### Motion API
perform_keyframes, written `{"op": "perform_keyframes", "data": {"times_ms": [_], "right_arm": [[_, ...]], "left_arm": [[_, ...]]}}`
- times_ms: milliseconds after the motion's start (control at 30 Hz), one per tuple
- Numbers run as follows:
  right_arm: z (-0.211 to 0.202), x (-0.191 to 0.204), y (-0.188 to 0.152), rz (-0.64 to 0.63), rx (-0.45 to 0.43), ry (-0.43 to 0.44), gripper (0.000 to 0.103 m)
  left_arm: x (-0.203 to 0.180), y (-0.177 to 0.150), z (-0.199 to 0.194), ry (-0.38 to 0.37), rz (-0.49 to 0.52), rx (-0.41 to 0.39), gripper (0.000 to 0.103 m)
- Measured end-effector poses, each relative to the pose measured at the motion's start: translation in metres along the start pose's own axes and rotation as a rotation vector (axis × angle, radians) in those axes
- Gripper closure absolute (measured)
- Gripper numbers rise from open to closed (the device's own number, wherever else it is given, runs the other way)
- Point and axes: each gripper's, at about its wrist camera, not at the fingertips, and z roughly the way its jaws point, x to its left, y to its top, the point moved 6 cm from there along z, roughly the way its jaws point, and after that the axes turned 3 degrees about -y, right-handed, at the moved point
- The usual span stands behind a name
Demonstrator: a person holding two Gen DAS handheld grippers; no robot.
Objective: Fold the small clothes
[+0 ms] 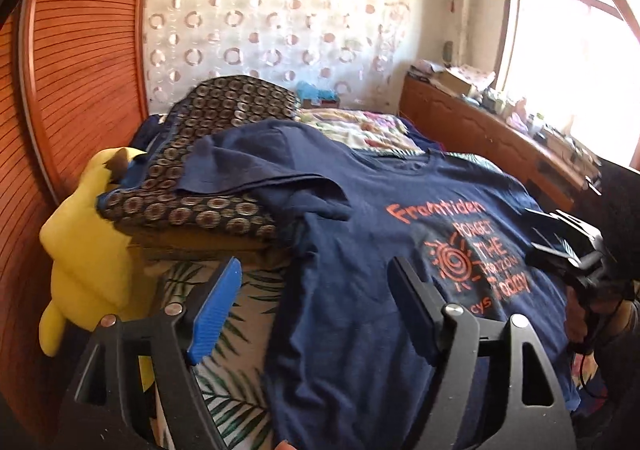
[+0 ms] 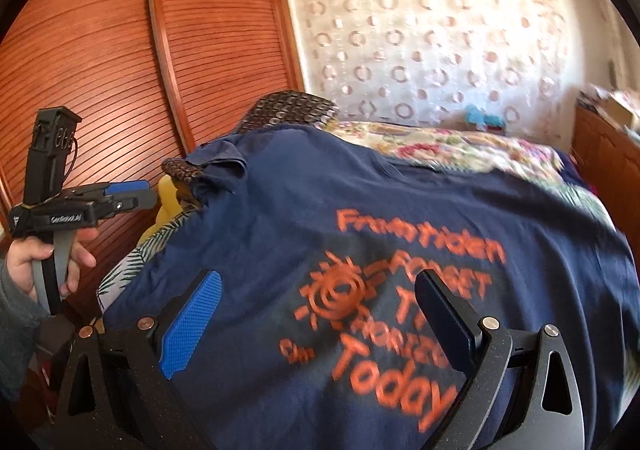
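On the bed: navy T-shirt (image 1: 360, 250) is lying print-up, one sleeve (image 1: 240, 166) draping over a patterned cushion (image 1: 208, 210).
Handling: likely light, soft, floppy; pinching hem or sleeve edge seems best.
Left gripper (image 1: 316, 302): jaws are gaping wide, empty.
Right gripper (image 2: 320, 314): jaws are gaping wide, empty, hovering above the print.
Room: wardrobe doors (image 2: 120, 50) are crowding the left; yellow plush toy (image 1: 88, 242) is sitting beside the cushion.

A yellow plush toy (image 1: 86, 250) sits at the bed's edge, against the slatted wooden wardrobe doors (image 1: 76, 62). Beside it lies a dark cushion with a circle pattern (image 1: 208, 158). A floral quilt (image 1: 360, 126) covers the far bed. Cluttered items, too blurred to identify, line the wooden sideboard (image 1: 500, 134) under the window (image 1: 576, 46).
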Motion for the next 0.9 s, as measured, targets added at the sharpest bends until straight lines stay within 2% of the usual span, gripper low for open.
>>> {"op": "perform_keyframes", "data": {"times_ms": [67,167,267,433,567,667,767,900], "right_arm": [[0.015,0.005,0.014,-0.030,0.005,0.023,0.027],[0.049,0.018,0.041,-0.081,0.012,0.086,0.037],[0.085,0.036,0.065,-0.127,0.032,0.155,0.040],[0.147,0.074,0.093,-0.233,0.041,0.183,0.043],[0.183,0.098,0.106,-0.247,0.082,0.235,0.056],[0.213,0.111,0.106,-0.283,0.165,0.262,0.063],[0.236,0.118,0.104,-0.336,0.226,0.215,0.063],[0.250,0.122,0.102,-0.404,0.244,0.174,0.064]], "left_arm": [[0.005,0.002,-0.006,0.025,-0.008,-0.019,0.026],[0.012,0.006,-0.017,0.073,-0.004,-0.060,0.026],[0.023,0.008,-0.026,0.083,-0.026,-0.089,0.026],[0.041,0.010,-0.039,0.125,-0.060,-0.125,0.026],[0.048,0.010,-0.046,0.159,-0.048,-0.140,0.026],[0.052,0.011,-0.048,0.157,-0.057,-0.147,0.026],[0.057,0.009,-0.051,0.155,-0.072,-0.156,0.026],[0.058,0.004,-0.051,0.151,-0.074,-0.156,0.026]]}}
